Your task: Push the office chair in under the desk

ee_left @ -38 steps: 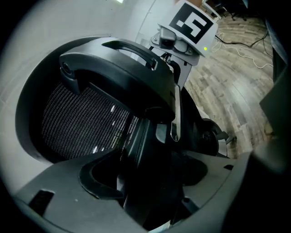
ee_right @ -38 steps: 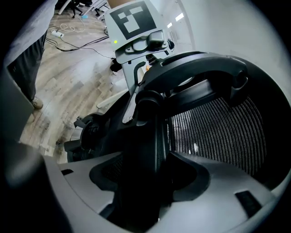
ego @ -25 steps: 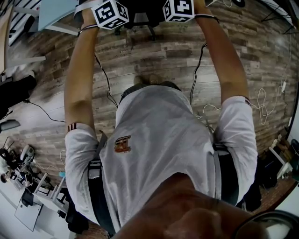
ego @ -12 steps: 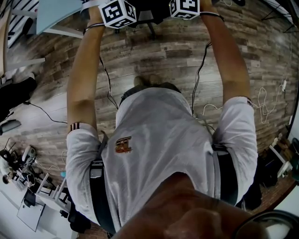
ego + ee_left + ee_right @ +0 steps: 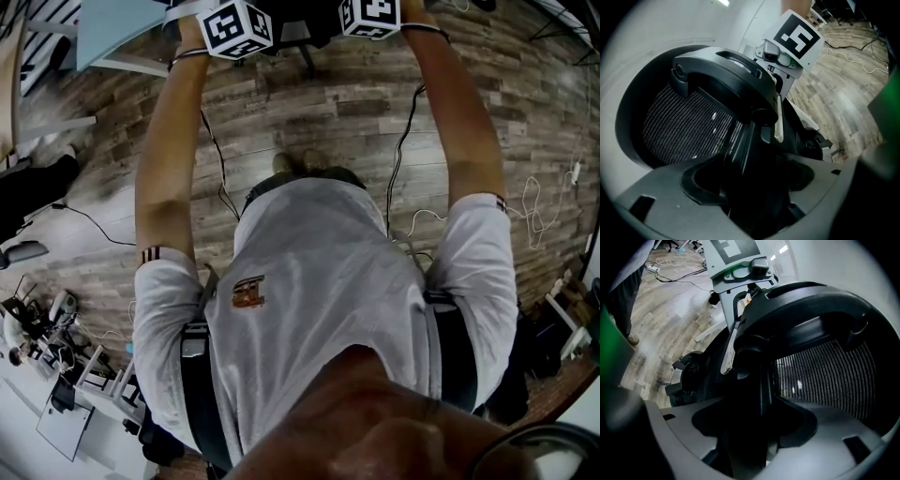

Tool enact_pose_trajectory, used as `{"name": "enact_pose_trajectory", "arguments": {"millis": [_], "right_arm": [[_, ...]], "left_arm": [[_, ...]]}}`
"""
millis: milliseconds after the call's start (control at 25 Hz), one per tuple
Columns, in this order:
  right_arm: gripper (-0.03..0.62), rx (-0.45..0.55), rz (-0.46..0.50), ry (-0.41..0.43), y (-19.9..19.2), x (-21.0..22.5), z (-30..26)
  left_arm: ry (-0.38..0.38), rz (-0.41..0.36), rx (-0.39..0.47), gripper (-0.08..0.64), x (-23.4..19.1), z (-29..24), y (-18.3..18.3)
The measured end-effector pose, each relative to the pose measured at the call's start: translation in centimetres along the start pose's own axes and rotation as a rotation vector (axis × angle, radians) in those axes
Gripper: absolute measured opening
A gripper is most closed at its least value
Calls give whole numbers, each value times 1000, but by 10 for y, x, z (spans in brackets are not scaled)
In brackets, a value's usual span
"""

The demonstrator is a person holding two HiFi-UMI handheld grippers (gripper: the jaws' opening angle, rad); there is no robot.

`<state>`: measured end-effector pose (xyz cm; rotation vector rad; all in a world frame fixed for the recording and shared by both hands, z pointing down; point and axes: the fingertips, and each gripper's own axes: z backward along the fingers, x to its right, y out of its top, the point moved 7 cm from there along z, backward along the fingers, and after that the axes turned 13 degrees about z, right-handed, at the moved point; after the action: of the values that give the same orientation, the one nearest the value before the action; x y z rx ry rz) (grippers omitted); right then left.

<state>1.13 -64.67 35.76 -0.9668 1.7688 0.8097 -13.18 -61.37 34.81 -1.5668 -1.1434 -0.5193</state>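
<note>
Nearest, low in the head view, my shirt (image 5: 319, 300) fills the middle of the frame. Both my arms run straight up from it to the top edge, above the plank floor (image 5: 328, 103) and its loose cables (image 5: 217, 159).

At the ends of my arms, the left tongs (image 5: 754, 197) are clamped on a dark upright bar of the office chair (image 5: 722, 84). The bar fills the gap between the jaws in the left gripper view. The right tongs (image 5: 754, 432) are closed on the same dark frame in the same way. The two sit just beside each other, since each gripper view shows the other's marker cube (image 5: 797, 40) close by at the top. Neither hand is nearer, so I hold the chair evenly.

The bar runs up and down the frame in both gripper views, with the mesh back (image 5: 684, 126) spreading to the outer side. The chair lies straight ahead of the jaws, at the top centre of the head view.

Farthest, the pale desk (image 5: 112, 28) shows in the upper left corner of the head view, past the chair and off to its left. I judge that the push must go up the frame and lean left. I cannot see how far under the desk the seat already is.
</note>
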Motion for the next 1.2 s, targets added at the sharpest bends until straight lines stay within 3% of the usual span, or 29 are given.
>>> {"name": "enact_pose_trajectory", "arguments": {"millis": [520,640,920,1200], "right_arm": [[264,-21,-37,9,14,3,47],[264,-32,-63,5,15,3,64],[263,26,-240,-45,26,14,136],[262,218,-585,-112,54,36,197]], "left_arm": [[2,4,24,342,9,57,13],[11,37,51,342,7,76,17],[14,211,173,341,0,134,40],[-23,516,314,341,-7,185,52]]}}
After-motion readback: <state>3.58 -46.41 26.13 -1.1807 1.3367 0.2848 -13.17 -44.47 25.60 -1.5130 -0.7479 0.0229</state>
